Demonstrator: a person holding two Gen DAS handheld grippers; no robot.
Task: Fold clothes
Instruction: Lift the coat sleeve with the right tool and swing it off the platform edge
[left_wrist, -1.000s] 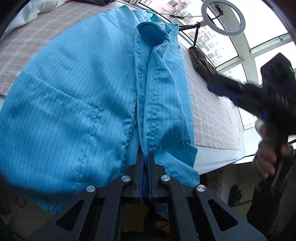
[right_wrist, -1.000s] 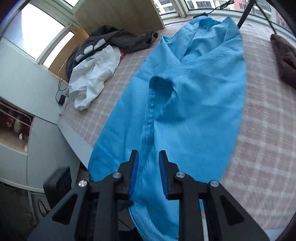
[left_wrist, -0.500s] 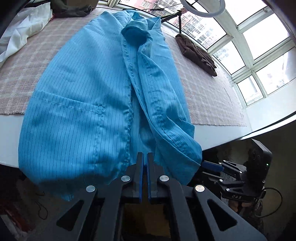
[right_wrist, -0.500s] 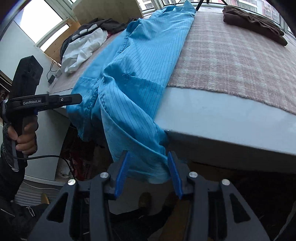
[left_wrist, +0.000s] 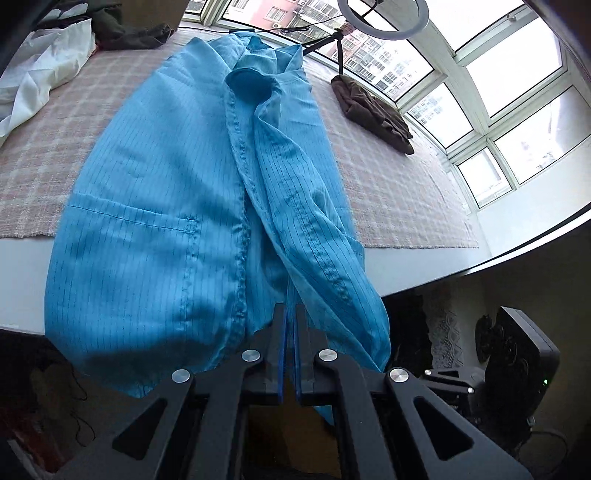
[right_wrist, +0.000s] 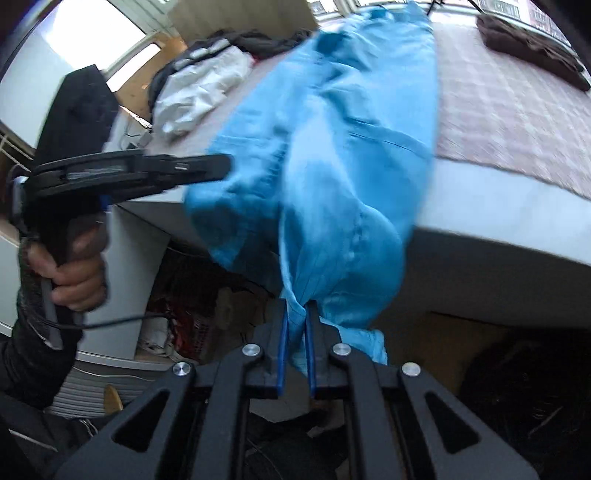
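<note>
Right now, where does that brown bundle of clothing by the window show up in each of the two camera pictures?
Left wrist view: the brown garment lies upper right of centre, on the checked cover to the right of the blue coat.
Right wrist view: the brown garment sits in the top right corner, blurred.
Shared landmark: the blue coat, with the white cloth on its other side.

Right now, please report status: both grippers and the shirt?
Left hand-held gripper shut on blue shirt hem. Right hand-held gripper shut on bunched hem. Shirt overhangs table edge.
</note>
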